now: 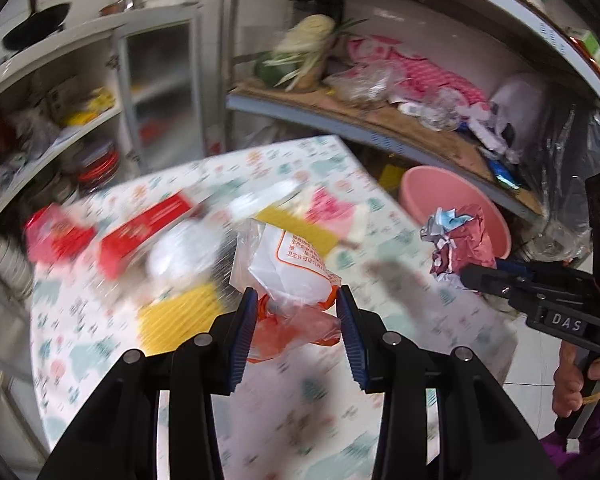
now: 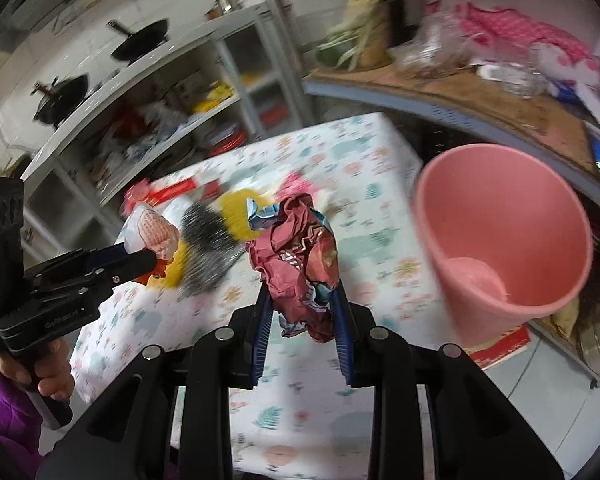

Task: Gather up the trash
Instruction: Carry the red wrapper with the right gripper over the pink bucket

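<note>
My left gripper (image 1: 297,295) is shut on a crumpled white and orange plastic bag (image 1: 290,270), held above the patterned table (image 1: 260,392). The right wrist view shows that same bag (image 2: 150,232) at the left. A crumpled dark red foil wrapper (image 2: 300,264) is clamped in my right gripper (image 2: 300,292), which is shut on it. From the left wrist view this wrapper (image 1: 460,244) hangs in front of the pink bin (image 1: 452,200). The pink bin (image 2: 500,240) stands open to the right of the table, tilted toward me. More trash lies blurred on the table: a red box (image 1: 148,232) and yellow pieces (image 1: 176,316).
Cluttered metal shelves (image 1: 380,120) with bags and vegetables run behind the table and bin. Another shelf unit (image 2: 140,92) with black pans stands at the left. A hand in a purple sleeve (image 2: 4,408) holds the left gripper's handle. Pale floor tiles (image 2: 540,400) show at the right.
</note>
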Motion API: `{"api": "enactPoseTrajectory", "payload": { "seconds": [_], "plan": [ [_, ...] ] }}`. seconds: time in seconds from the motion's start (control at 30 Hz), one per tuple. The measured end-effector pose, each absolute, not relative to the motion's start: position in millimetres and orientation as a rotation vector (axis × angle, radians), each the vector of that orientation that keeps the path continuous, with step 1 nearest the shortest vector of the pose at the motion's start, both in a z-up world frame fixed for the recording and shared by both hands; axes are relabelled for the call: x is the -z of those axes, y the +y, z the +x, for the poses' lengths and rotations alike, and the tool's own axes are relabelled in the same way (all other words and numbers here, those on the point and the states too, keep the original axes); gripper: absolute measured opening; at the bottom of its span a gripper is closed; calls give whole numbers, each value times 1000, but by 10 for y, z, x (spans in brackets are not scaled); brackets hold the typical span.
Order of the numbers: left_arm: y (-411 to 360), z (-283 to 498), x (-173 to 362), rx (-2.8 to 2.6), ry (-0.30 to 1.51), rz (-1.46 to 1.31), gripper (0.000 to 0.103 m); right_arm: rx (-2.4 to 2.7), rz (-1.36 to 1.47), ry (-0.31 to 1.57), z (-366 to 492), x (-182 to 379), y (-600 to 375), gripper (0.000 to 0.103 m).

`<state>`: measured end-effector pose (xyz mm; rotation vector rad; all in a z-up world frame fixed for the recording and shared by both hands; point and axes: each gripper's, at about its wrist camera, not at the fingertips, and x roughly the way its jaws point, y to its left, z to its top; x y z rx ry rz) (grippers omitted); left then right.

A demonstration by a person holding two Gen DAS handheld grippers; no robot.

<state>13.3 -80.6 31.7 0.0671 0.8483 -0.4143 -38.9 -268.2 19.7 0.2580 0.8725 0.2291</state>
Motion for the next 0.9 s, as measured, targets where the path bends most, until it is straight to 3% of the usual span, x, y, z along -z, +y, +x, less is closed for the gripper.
{"api": "enactPoseTrajectory", "payload": {
  "seconds": [0.57,0.9],
  "plan": [
    [-2324,564,-396,670,798,71,40,97,358,783,-376,-115,-3824,29],
    [-2982,777,-135,735,838,92,40,169,379,821,-228,156,-4076,29]
  ]
}}
